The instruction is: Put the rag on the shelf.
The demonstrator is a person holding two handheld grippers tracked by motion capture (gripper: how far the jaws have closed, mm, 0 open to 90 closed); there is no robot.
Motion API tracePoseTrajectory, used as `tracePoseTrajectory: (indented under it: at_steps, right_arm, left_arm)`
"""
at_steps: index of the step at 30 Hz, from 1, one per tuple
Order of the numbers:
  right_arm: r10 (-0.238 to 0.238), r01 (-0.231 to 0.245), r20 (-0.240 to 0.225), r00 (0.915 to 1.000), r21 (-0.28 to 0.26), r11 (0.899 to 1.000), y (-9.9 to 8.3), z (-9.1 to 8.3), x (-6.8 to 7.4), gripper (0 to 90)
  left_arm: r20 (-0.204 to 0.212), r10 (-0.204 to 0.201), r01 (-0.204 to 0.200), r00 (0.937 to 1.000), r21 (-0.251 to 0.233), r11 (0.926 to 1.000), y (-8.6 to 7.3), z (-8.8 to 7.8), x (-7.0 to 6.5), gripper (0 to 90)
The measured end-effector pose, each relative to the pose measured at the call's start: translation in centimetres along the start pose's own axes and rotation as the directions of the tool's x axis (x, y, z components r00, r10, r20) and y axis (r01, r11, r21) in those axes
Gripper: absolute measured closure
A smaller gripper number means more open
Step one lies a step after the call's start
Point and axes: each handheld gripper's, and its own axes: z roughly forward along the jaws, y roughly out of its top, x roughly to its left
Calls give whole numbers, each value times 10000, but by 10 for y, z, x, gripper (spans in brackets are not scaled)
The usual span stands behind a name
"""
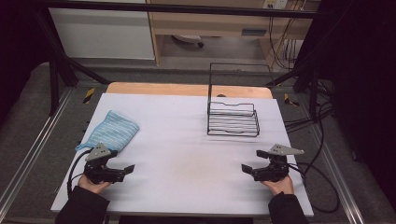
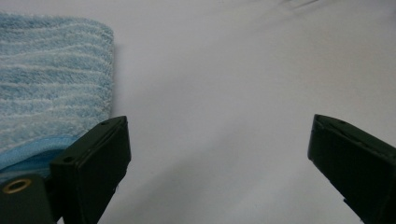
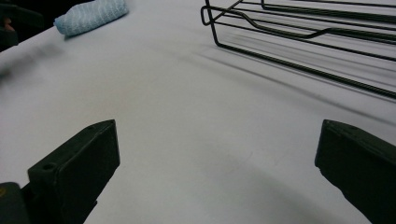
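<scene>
So nothing is started yet, as far as the scene tells: your left gripper (image 1: 127,170) and right gripper (image 1: 246,169) both rest low over the table (image 1: 187,177) near its front edge, one toward each front corner, tips turned toward the middle. Both sets of jaws stand wide apart with nothing between them; the two gripper views show only bare sheet in the gaps.

The towel (image 1: 110,132) lies folded at the left edge of the table, about halfway back, just behind your left gripper. In the left gripper view the towel (image 2: 51,79) sits beside the left jaw, outside the gap; whether the jaw brushes it you can't tell. In the right gripper view the towel (image 3: 91,15) shows far off across the table.

The rack (image 1: 232,117), a black wire basket with a tall back frame, stands toward the back right corner, well apart from the towel. It is empty: no item on its wires, and the right gripper view shows its wires (image 3: 299,35) bare too.

My read: the job is towel into rack, and all of it is left. You need to grab the towel, carry it across, and set it in. The left gripper is nearest for the pick.
</scene>
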Motion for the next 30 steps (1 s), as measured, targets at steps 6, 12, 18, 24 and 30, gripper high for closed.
tracePoseTrajectory:
  at_steps: [6, 12, 18, 24, 30]
  right_arm:
    - [-15, 15, -4, 10000, -13, 10000, 0, 0, 0, 5]
    - [-17, 17, -6, 10000, 27, 10000, 0, 0, 1, 5]
    - [-29, 29, 13, 10000, 47, 10000, 0, 0, 1, 5]
    - [-90, 90, 54, 9999, 104, 9999, 0, 1, 1, 5]
    - [-93, 92, 81, 9999, 104, 9999, 0, 1, 1, 5]
  left_arm:
    - [-27, 72, -72, 10000, 10, 10000, 1, -1, -1, 60]
    - [-94, 83, -83, 9999, 17, 10000, 4, -2, 0, 60]
    - [-249, 132, -130, 9996, 90, 9999, 13, -2, 1, 60]
    - [-437, 73, -56, 9990, 393, 9992, 24, 0, 8, 59]
    - [-791, -172, 209, 9967, 461, 9987, 32, 1, 19, 59]
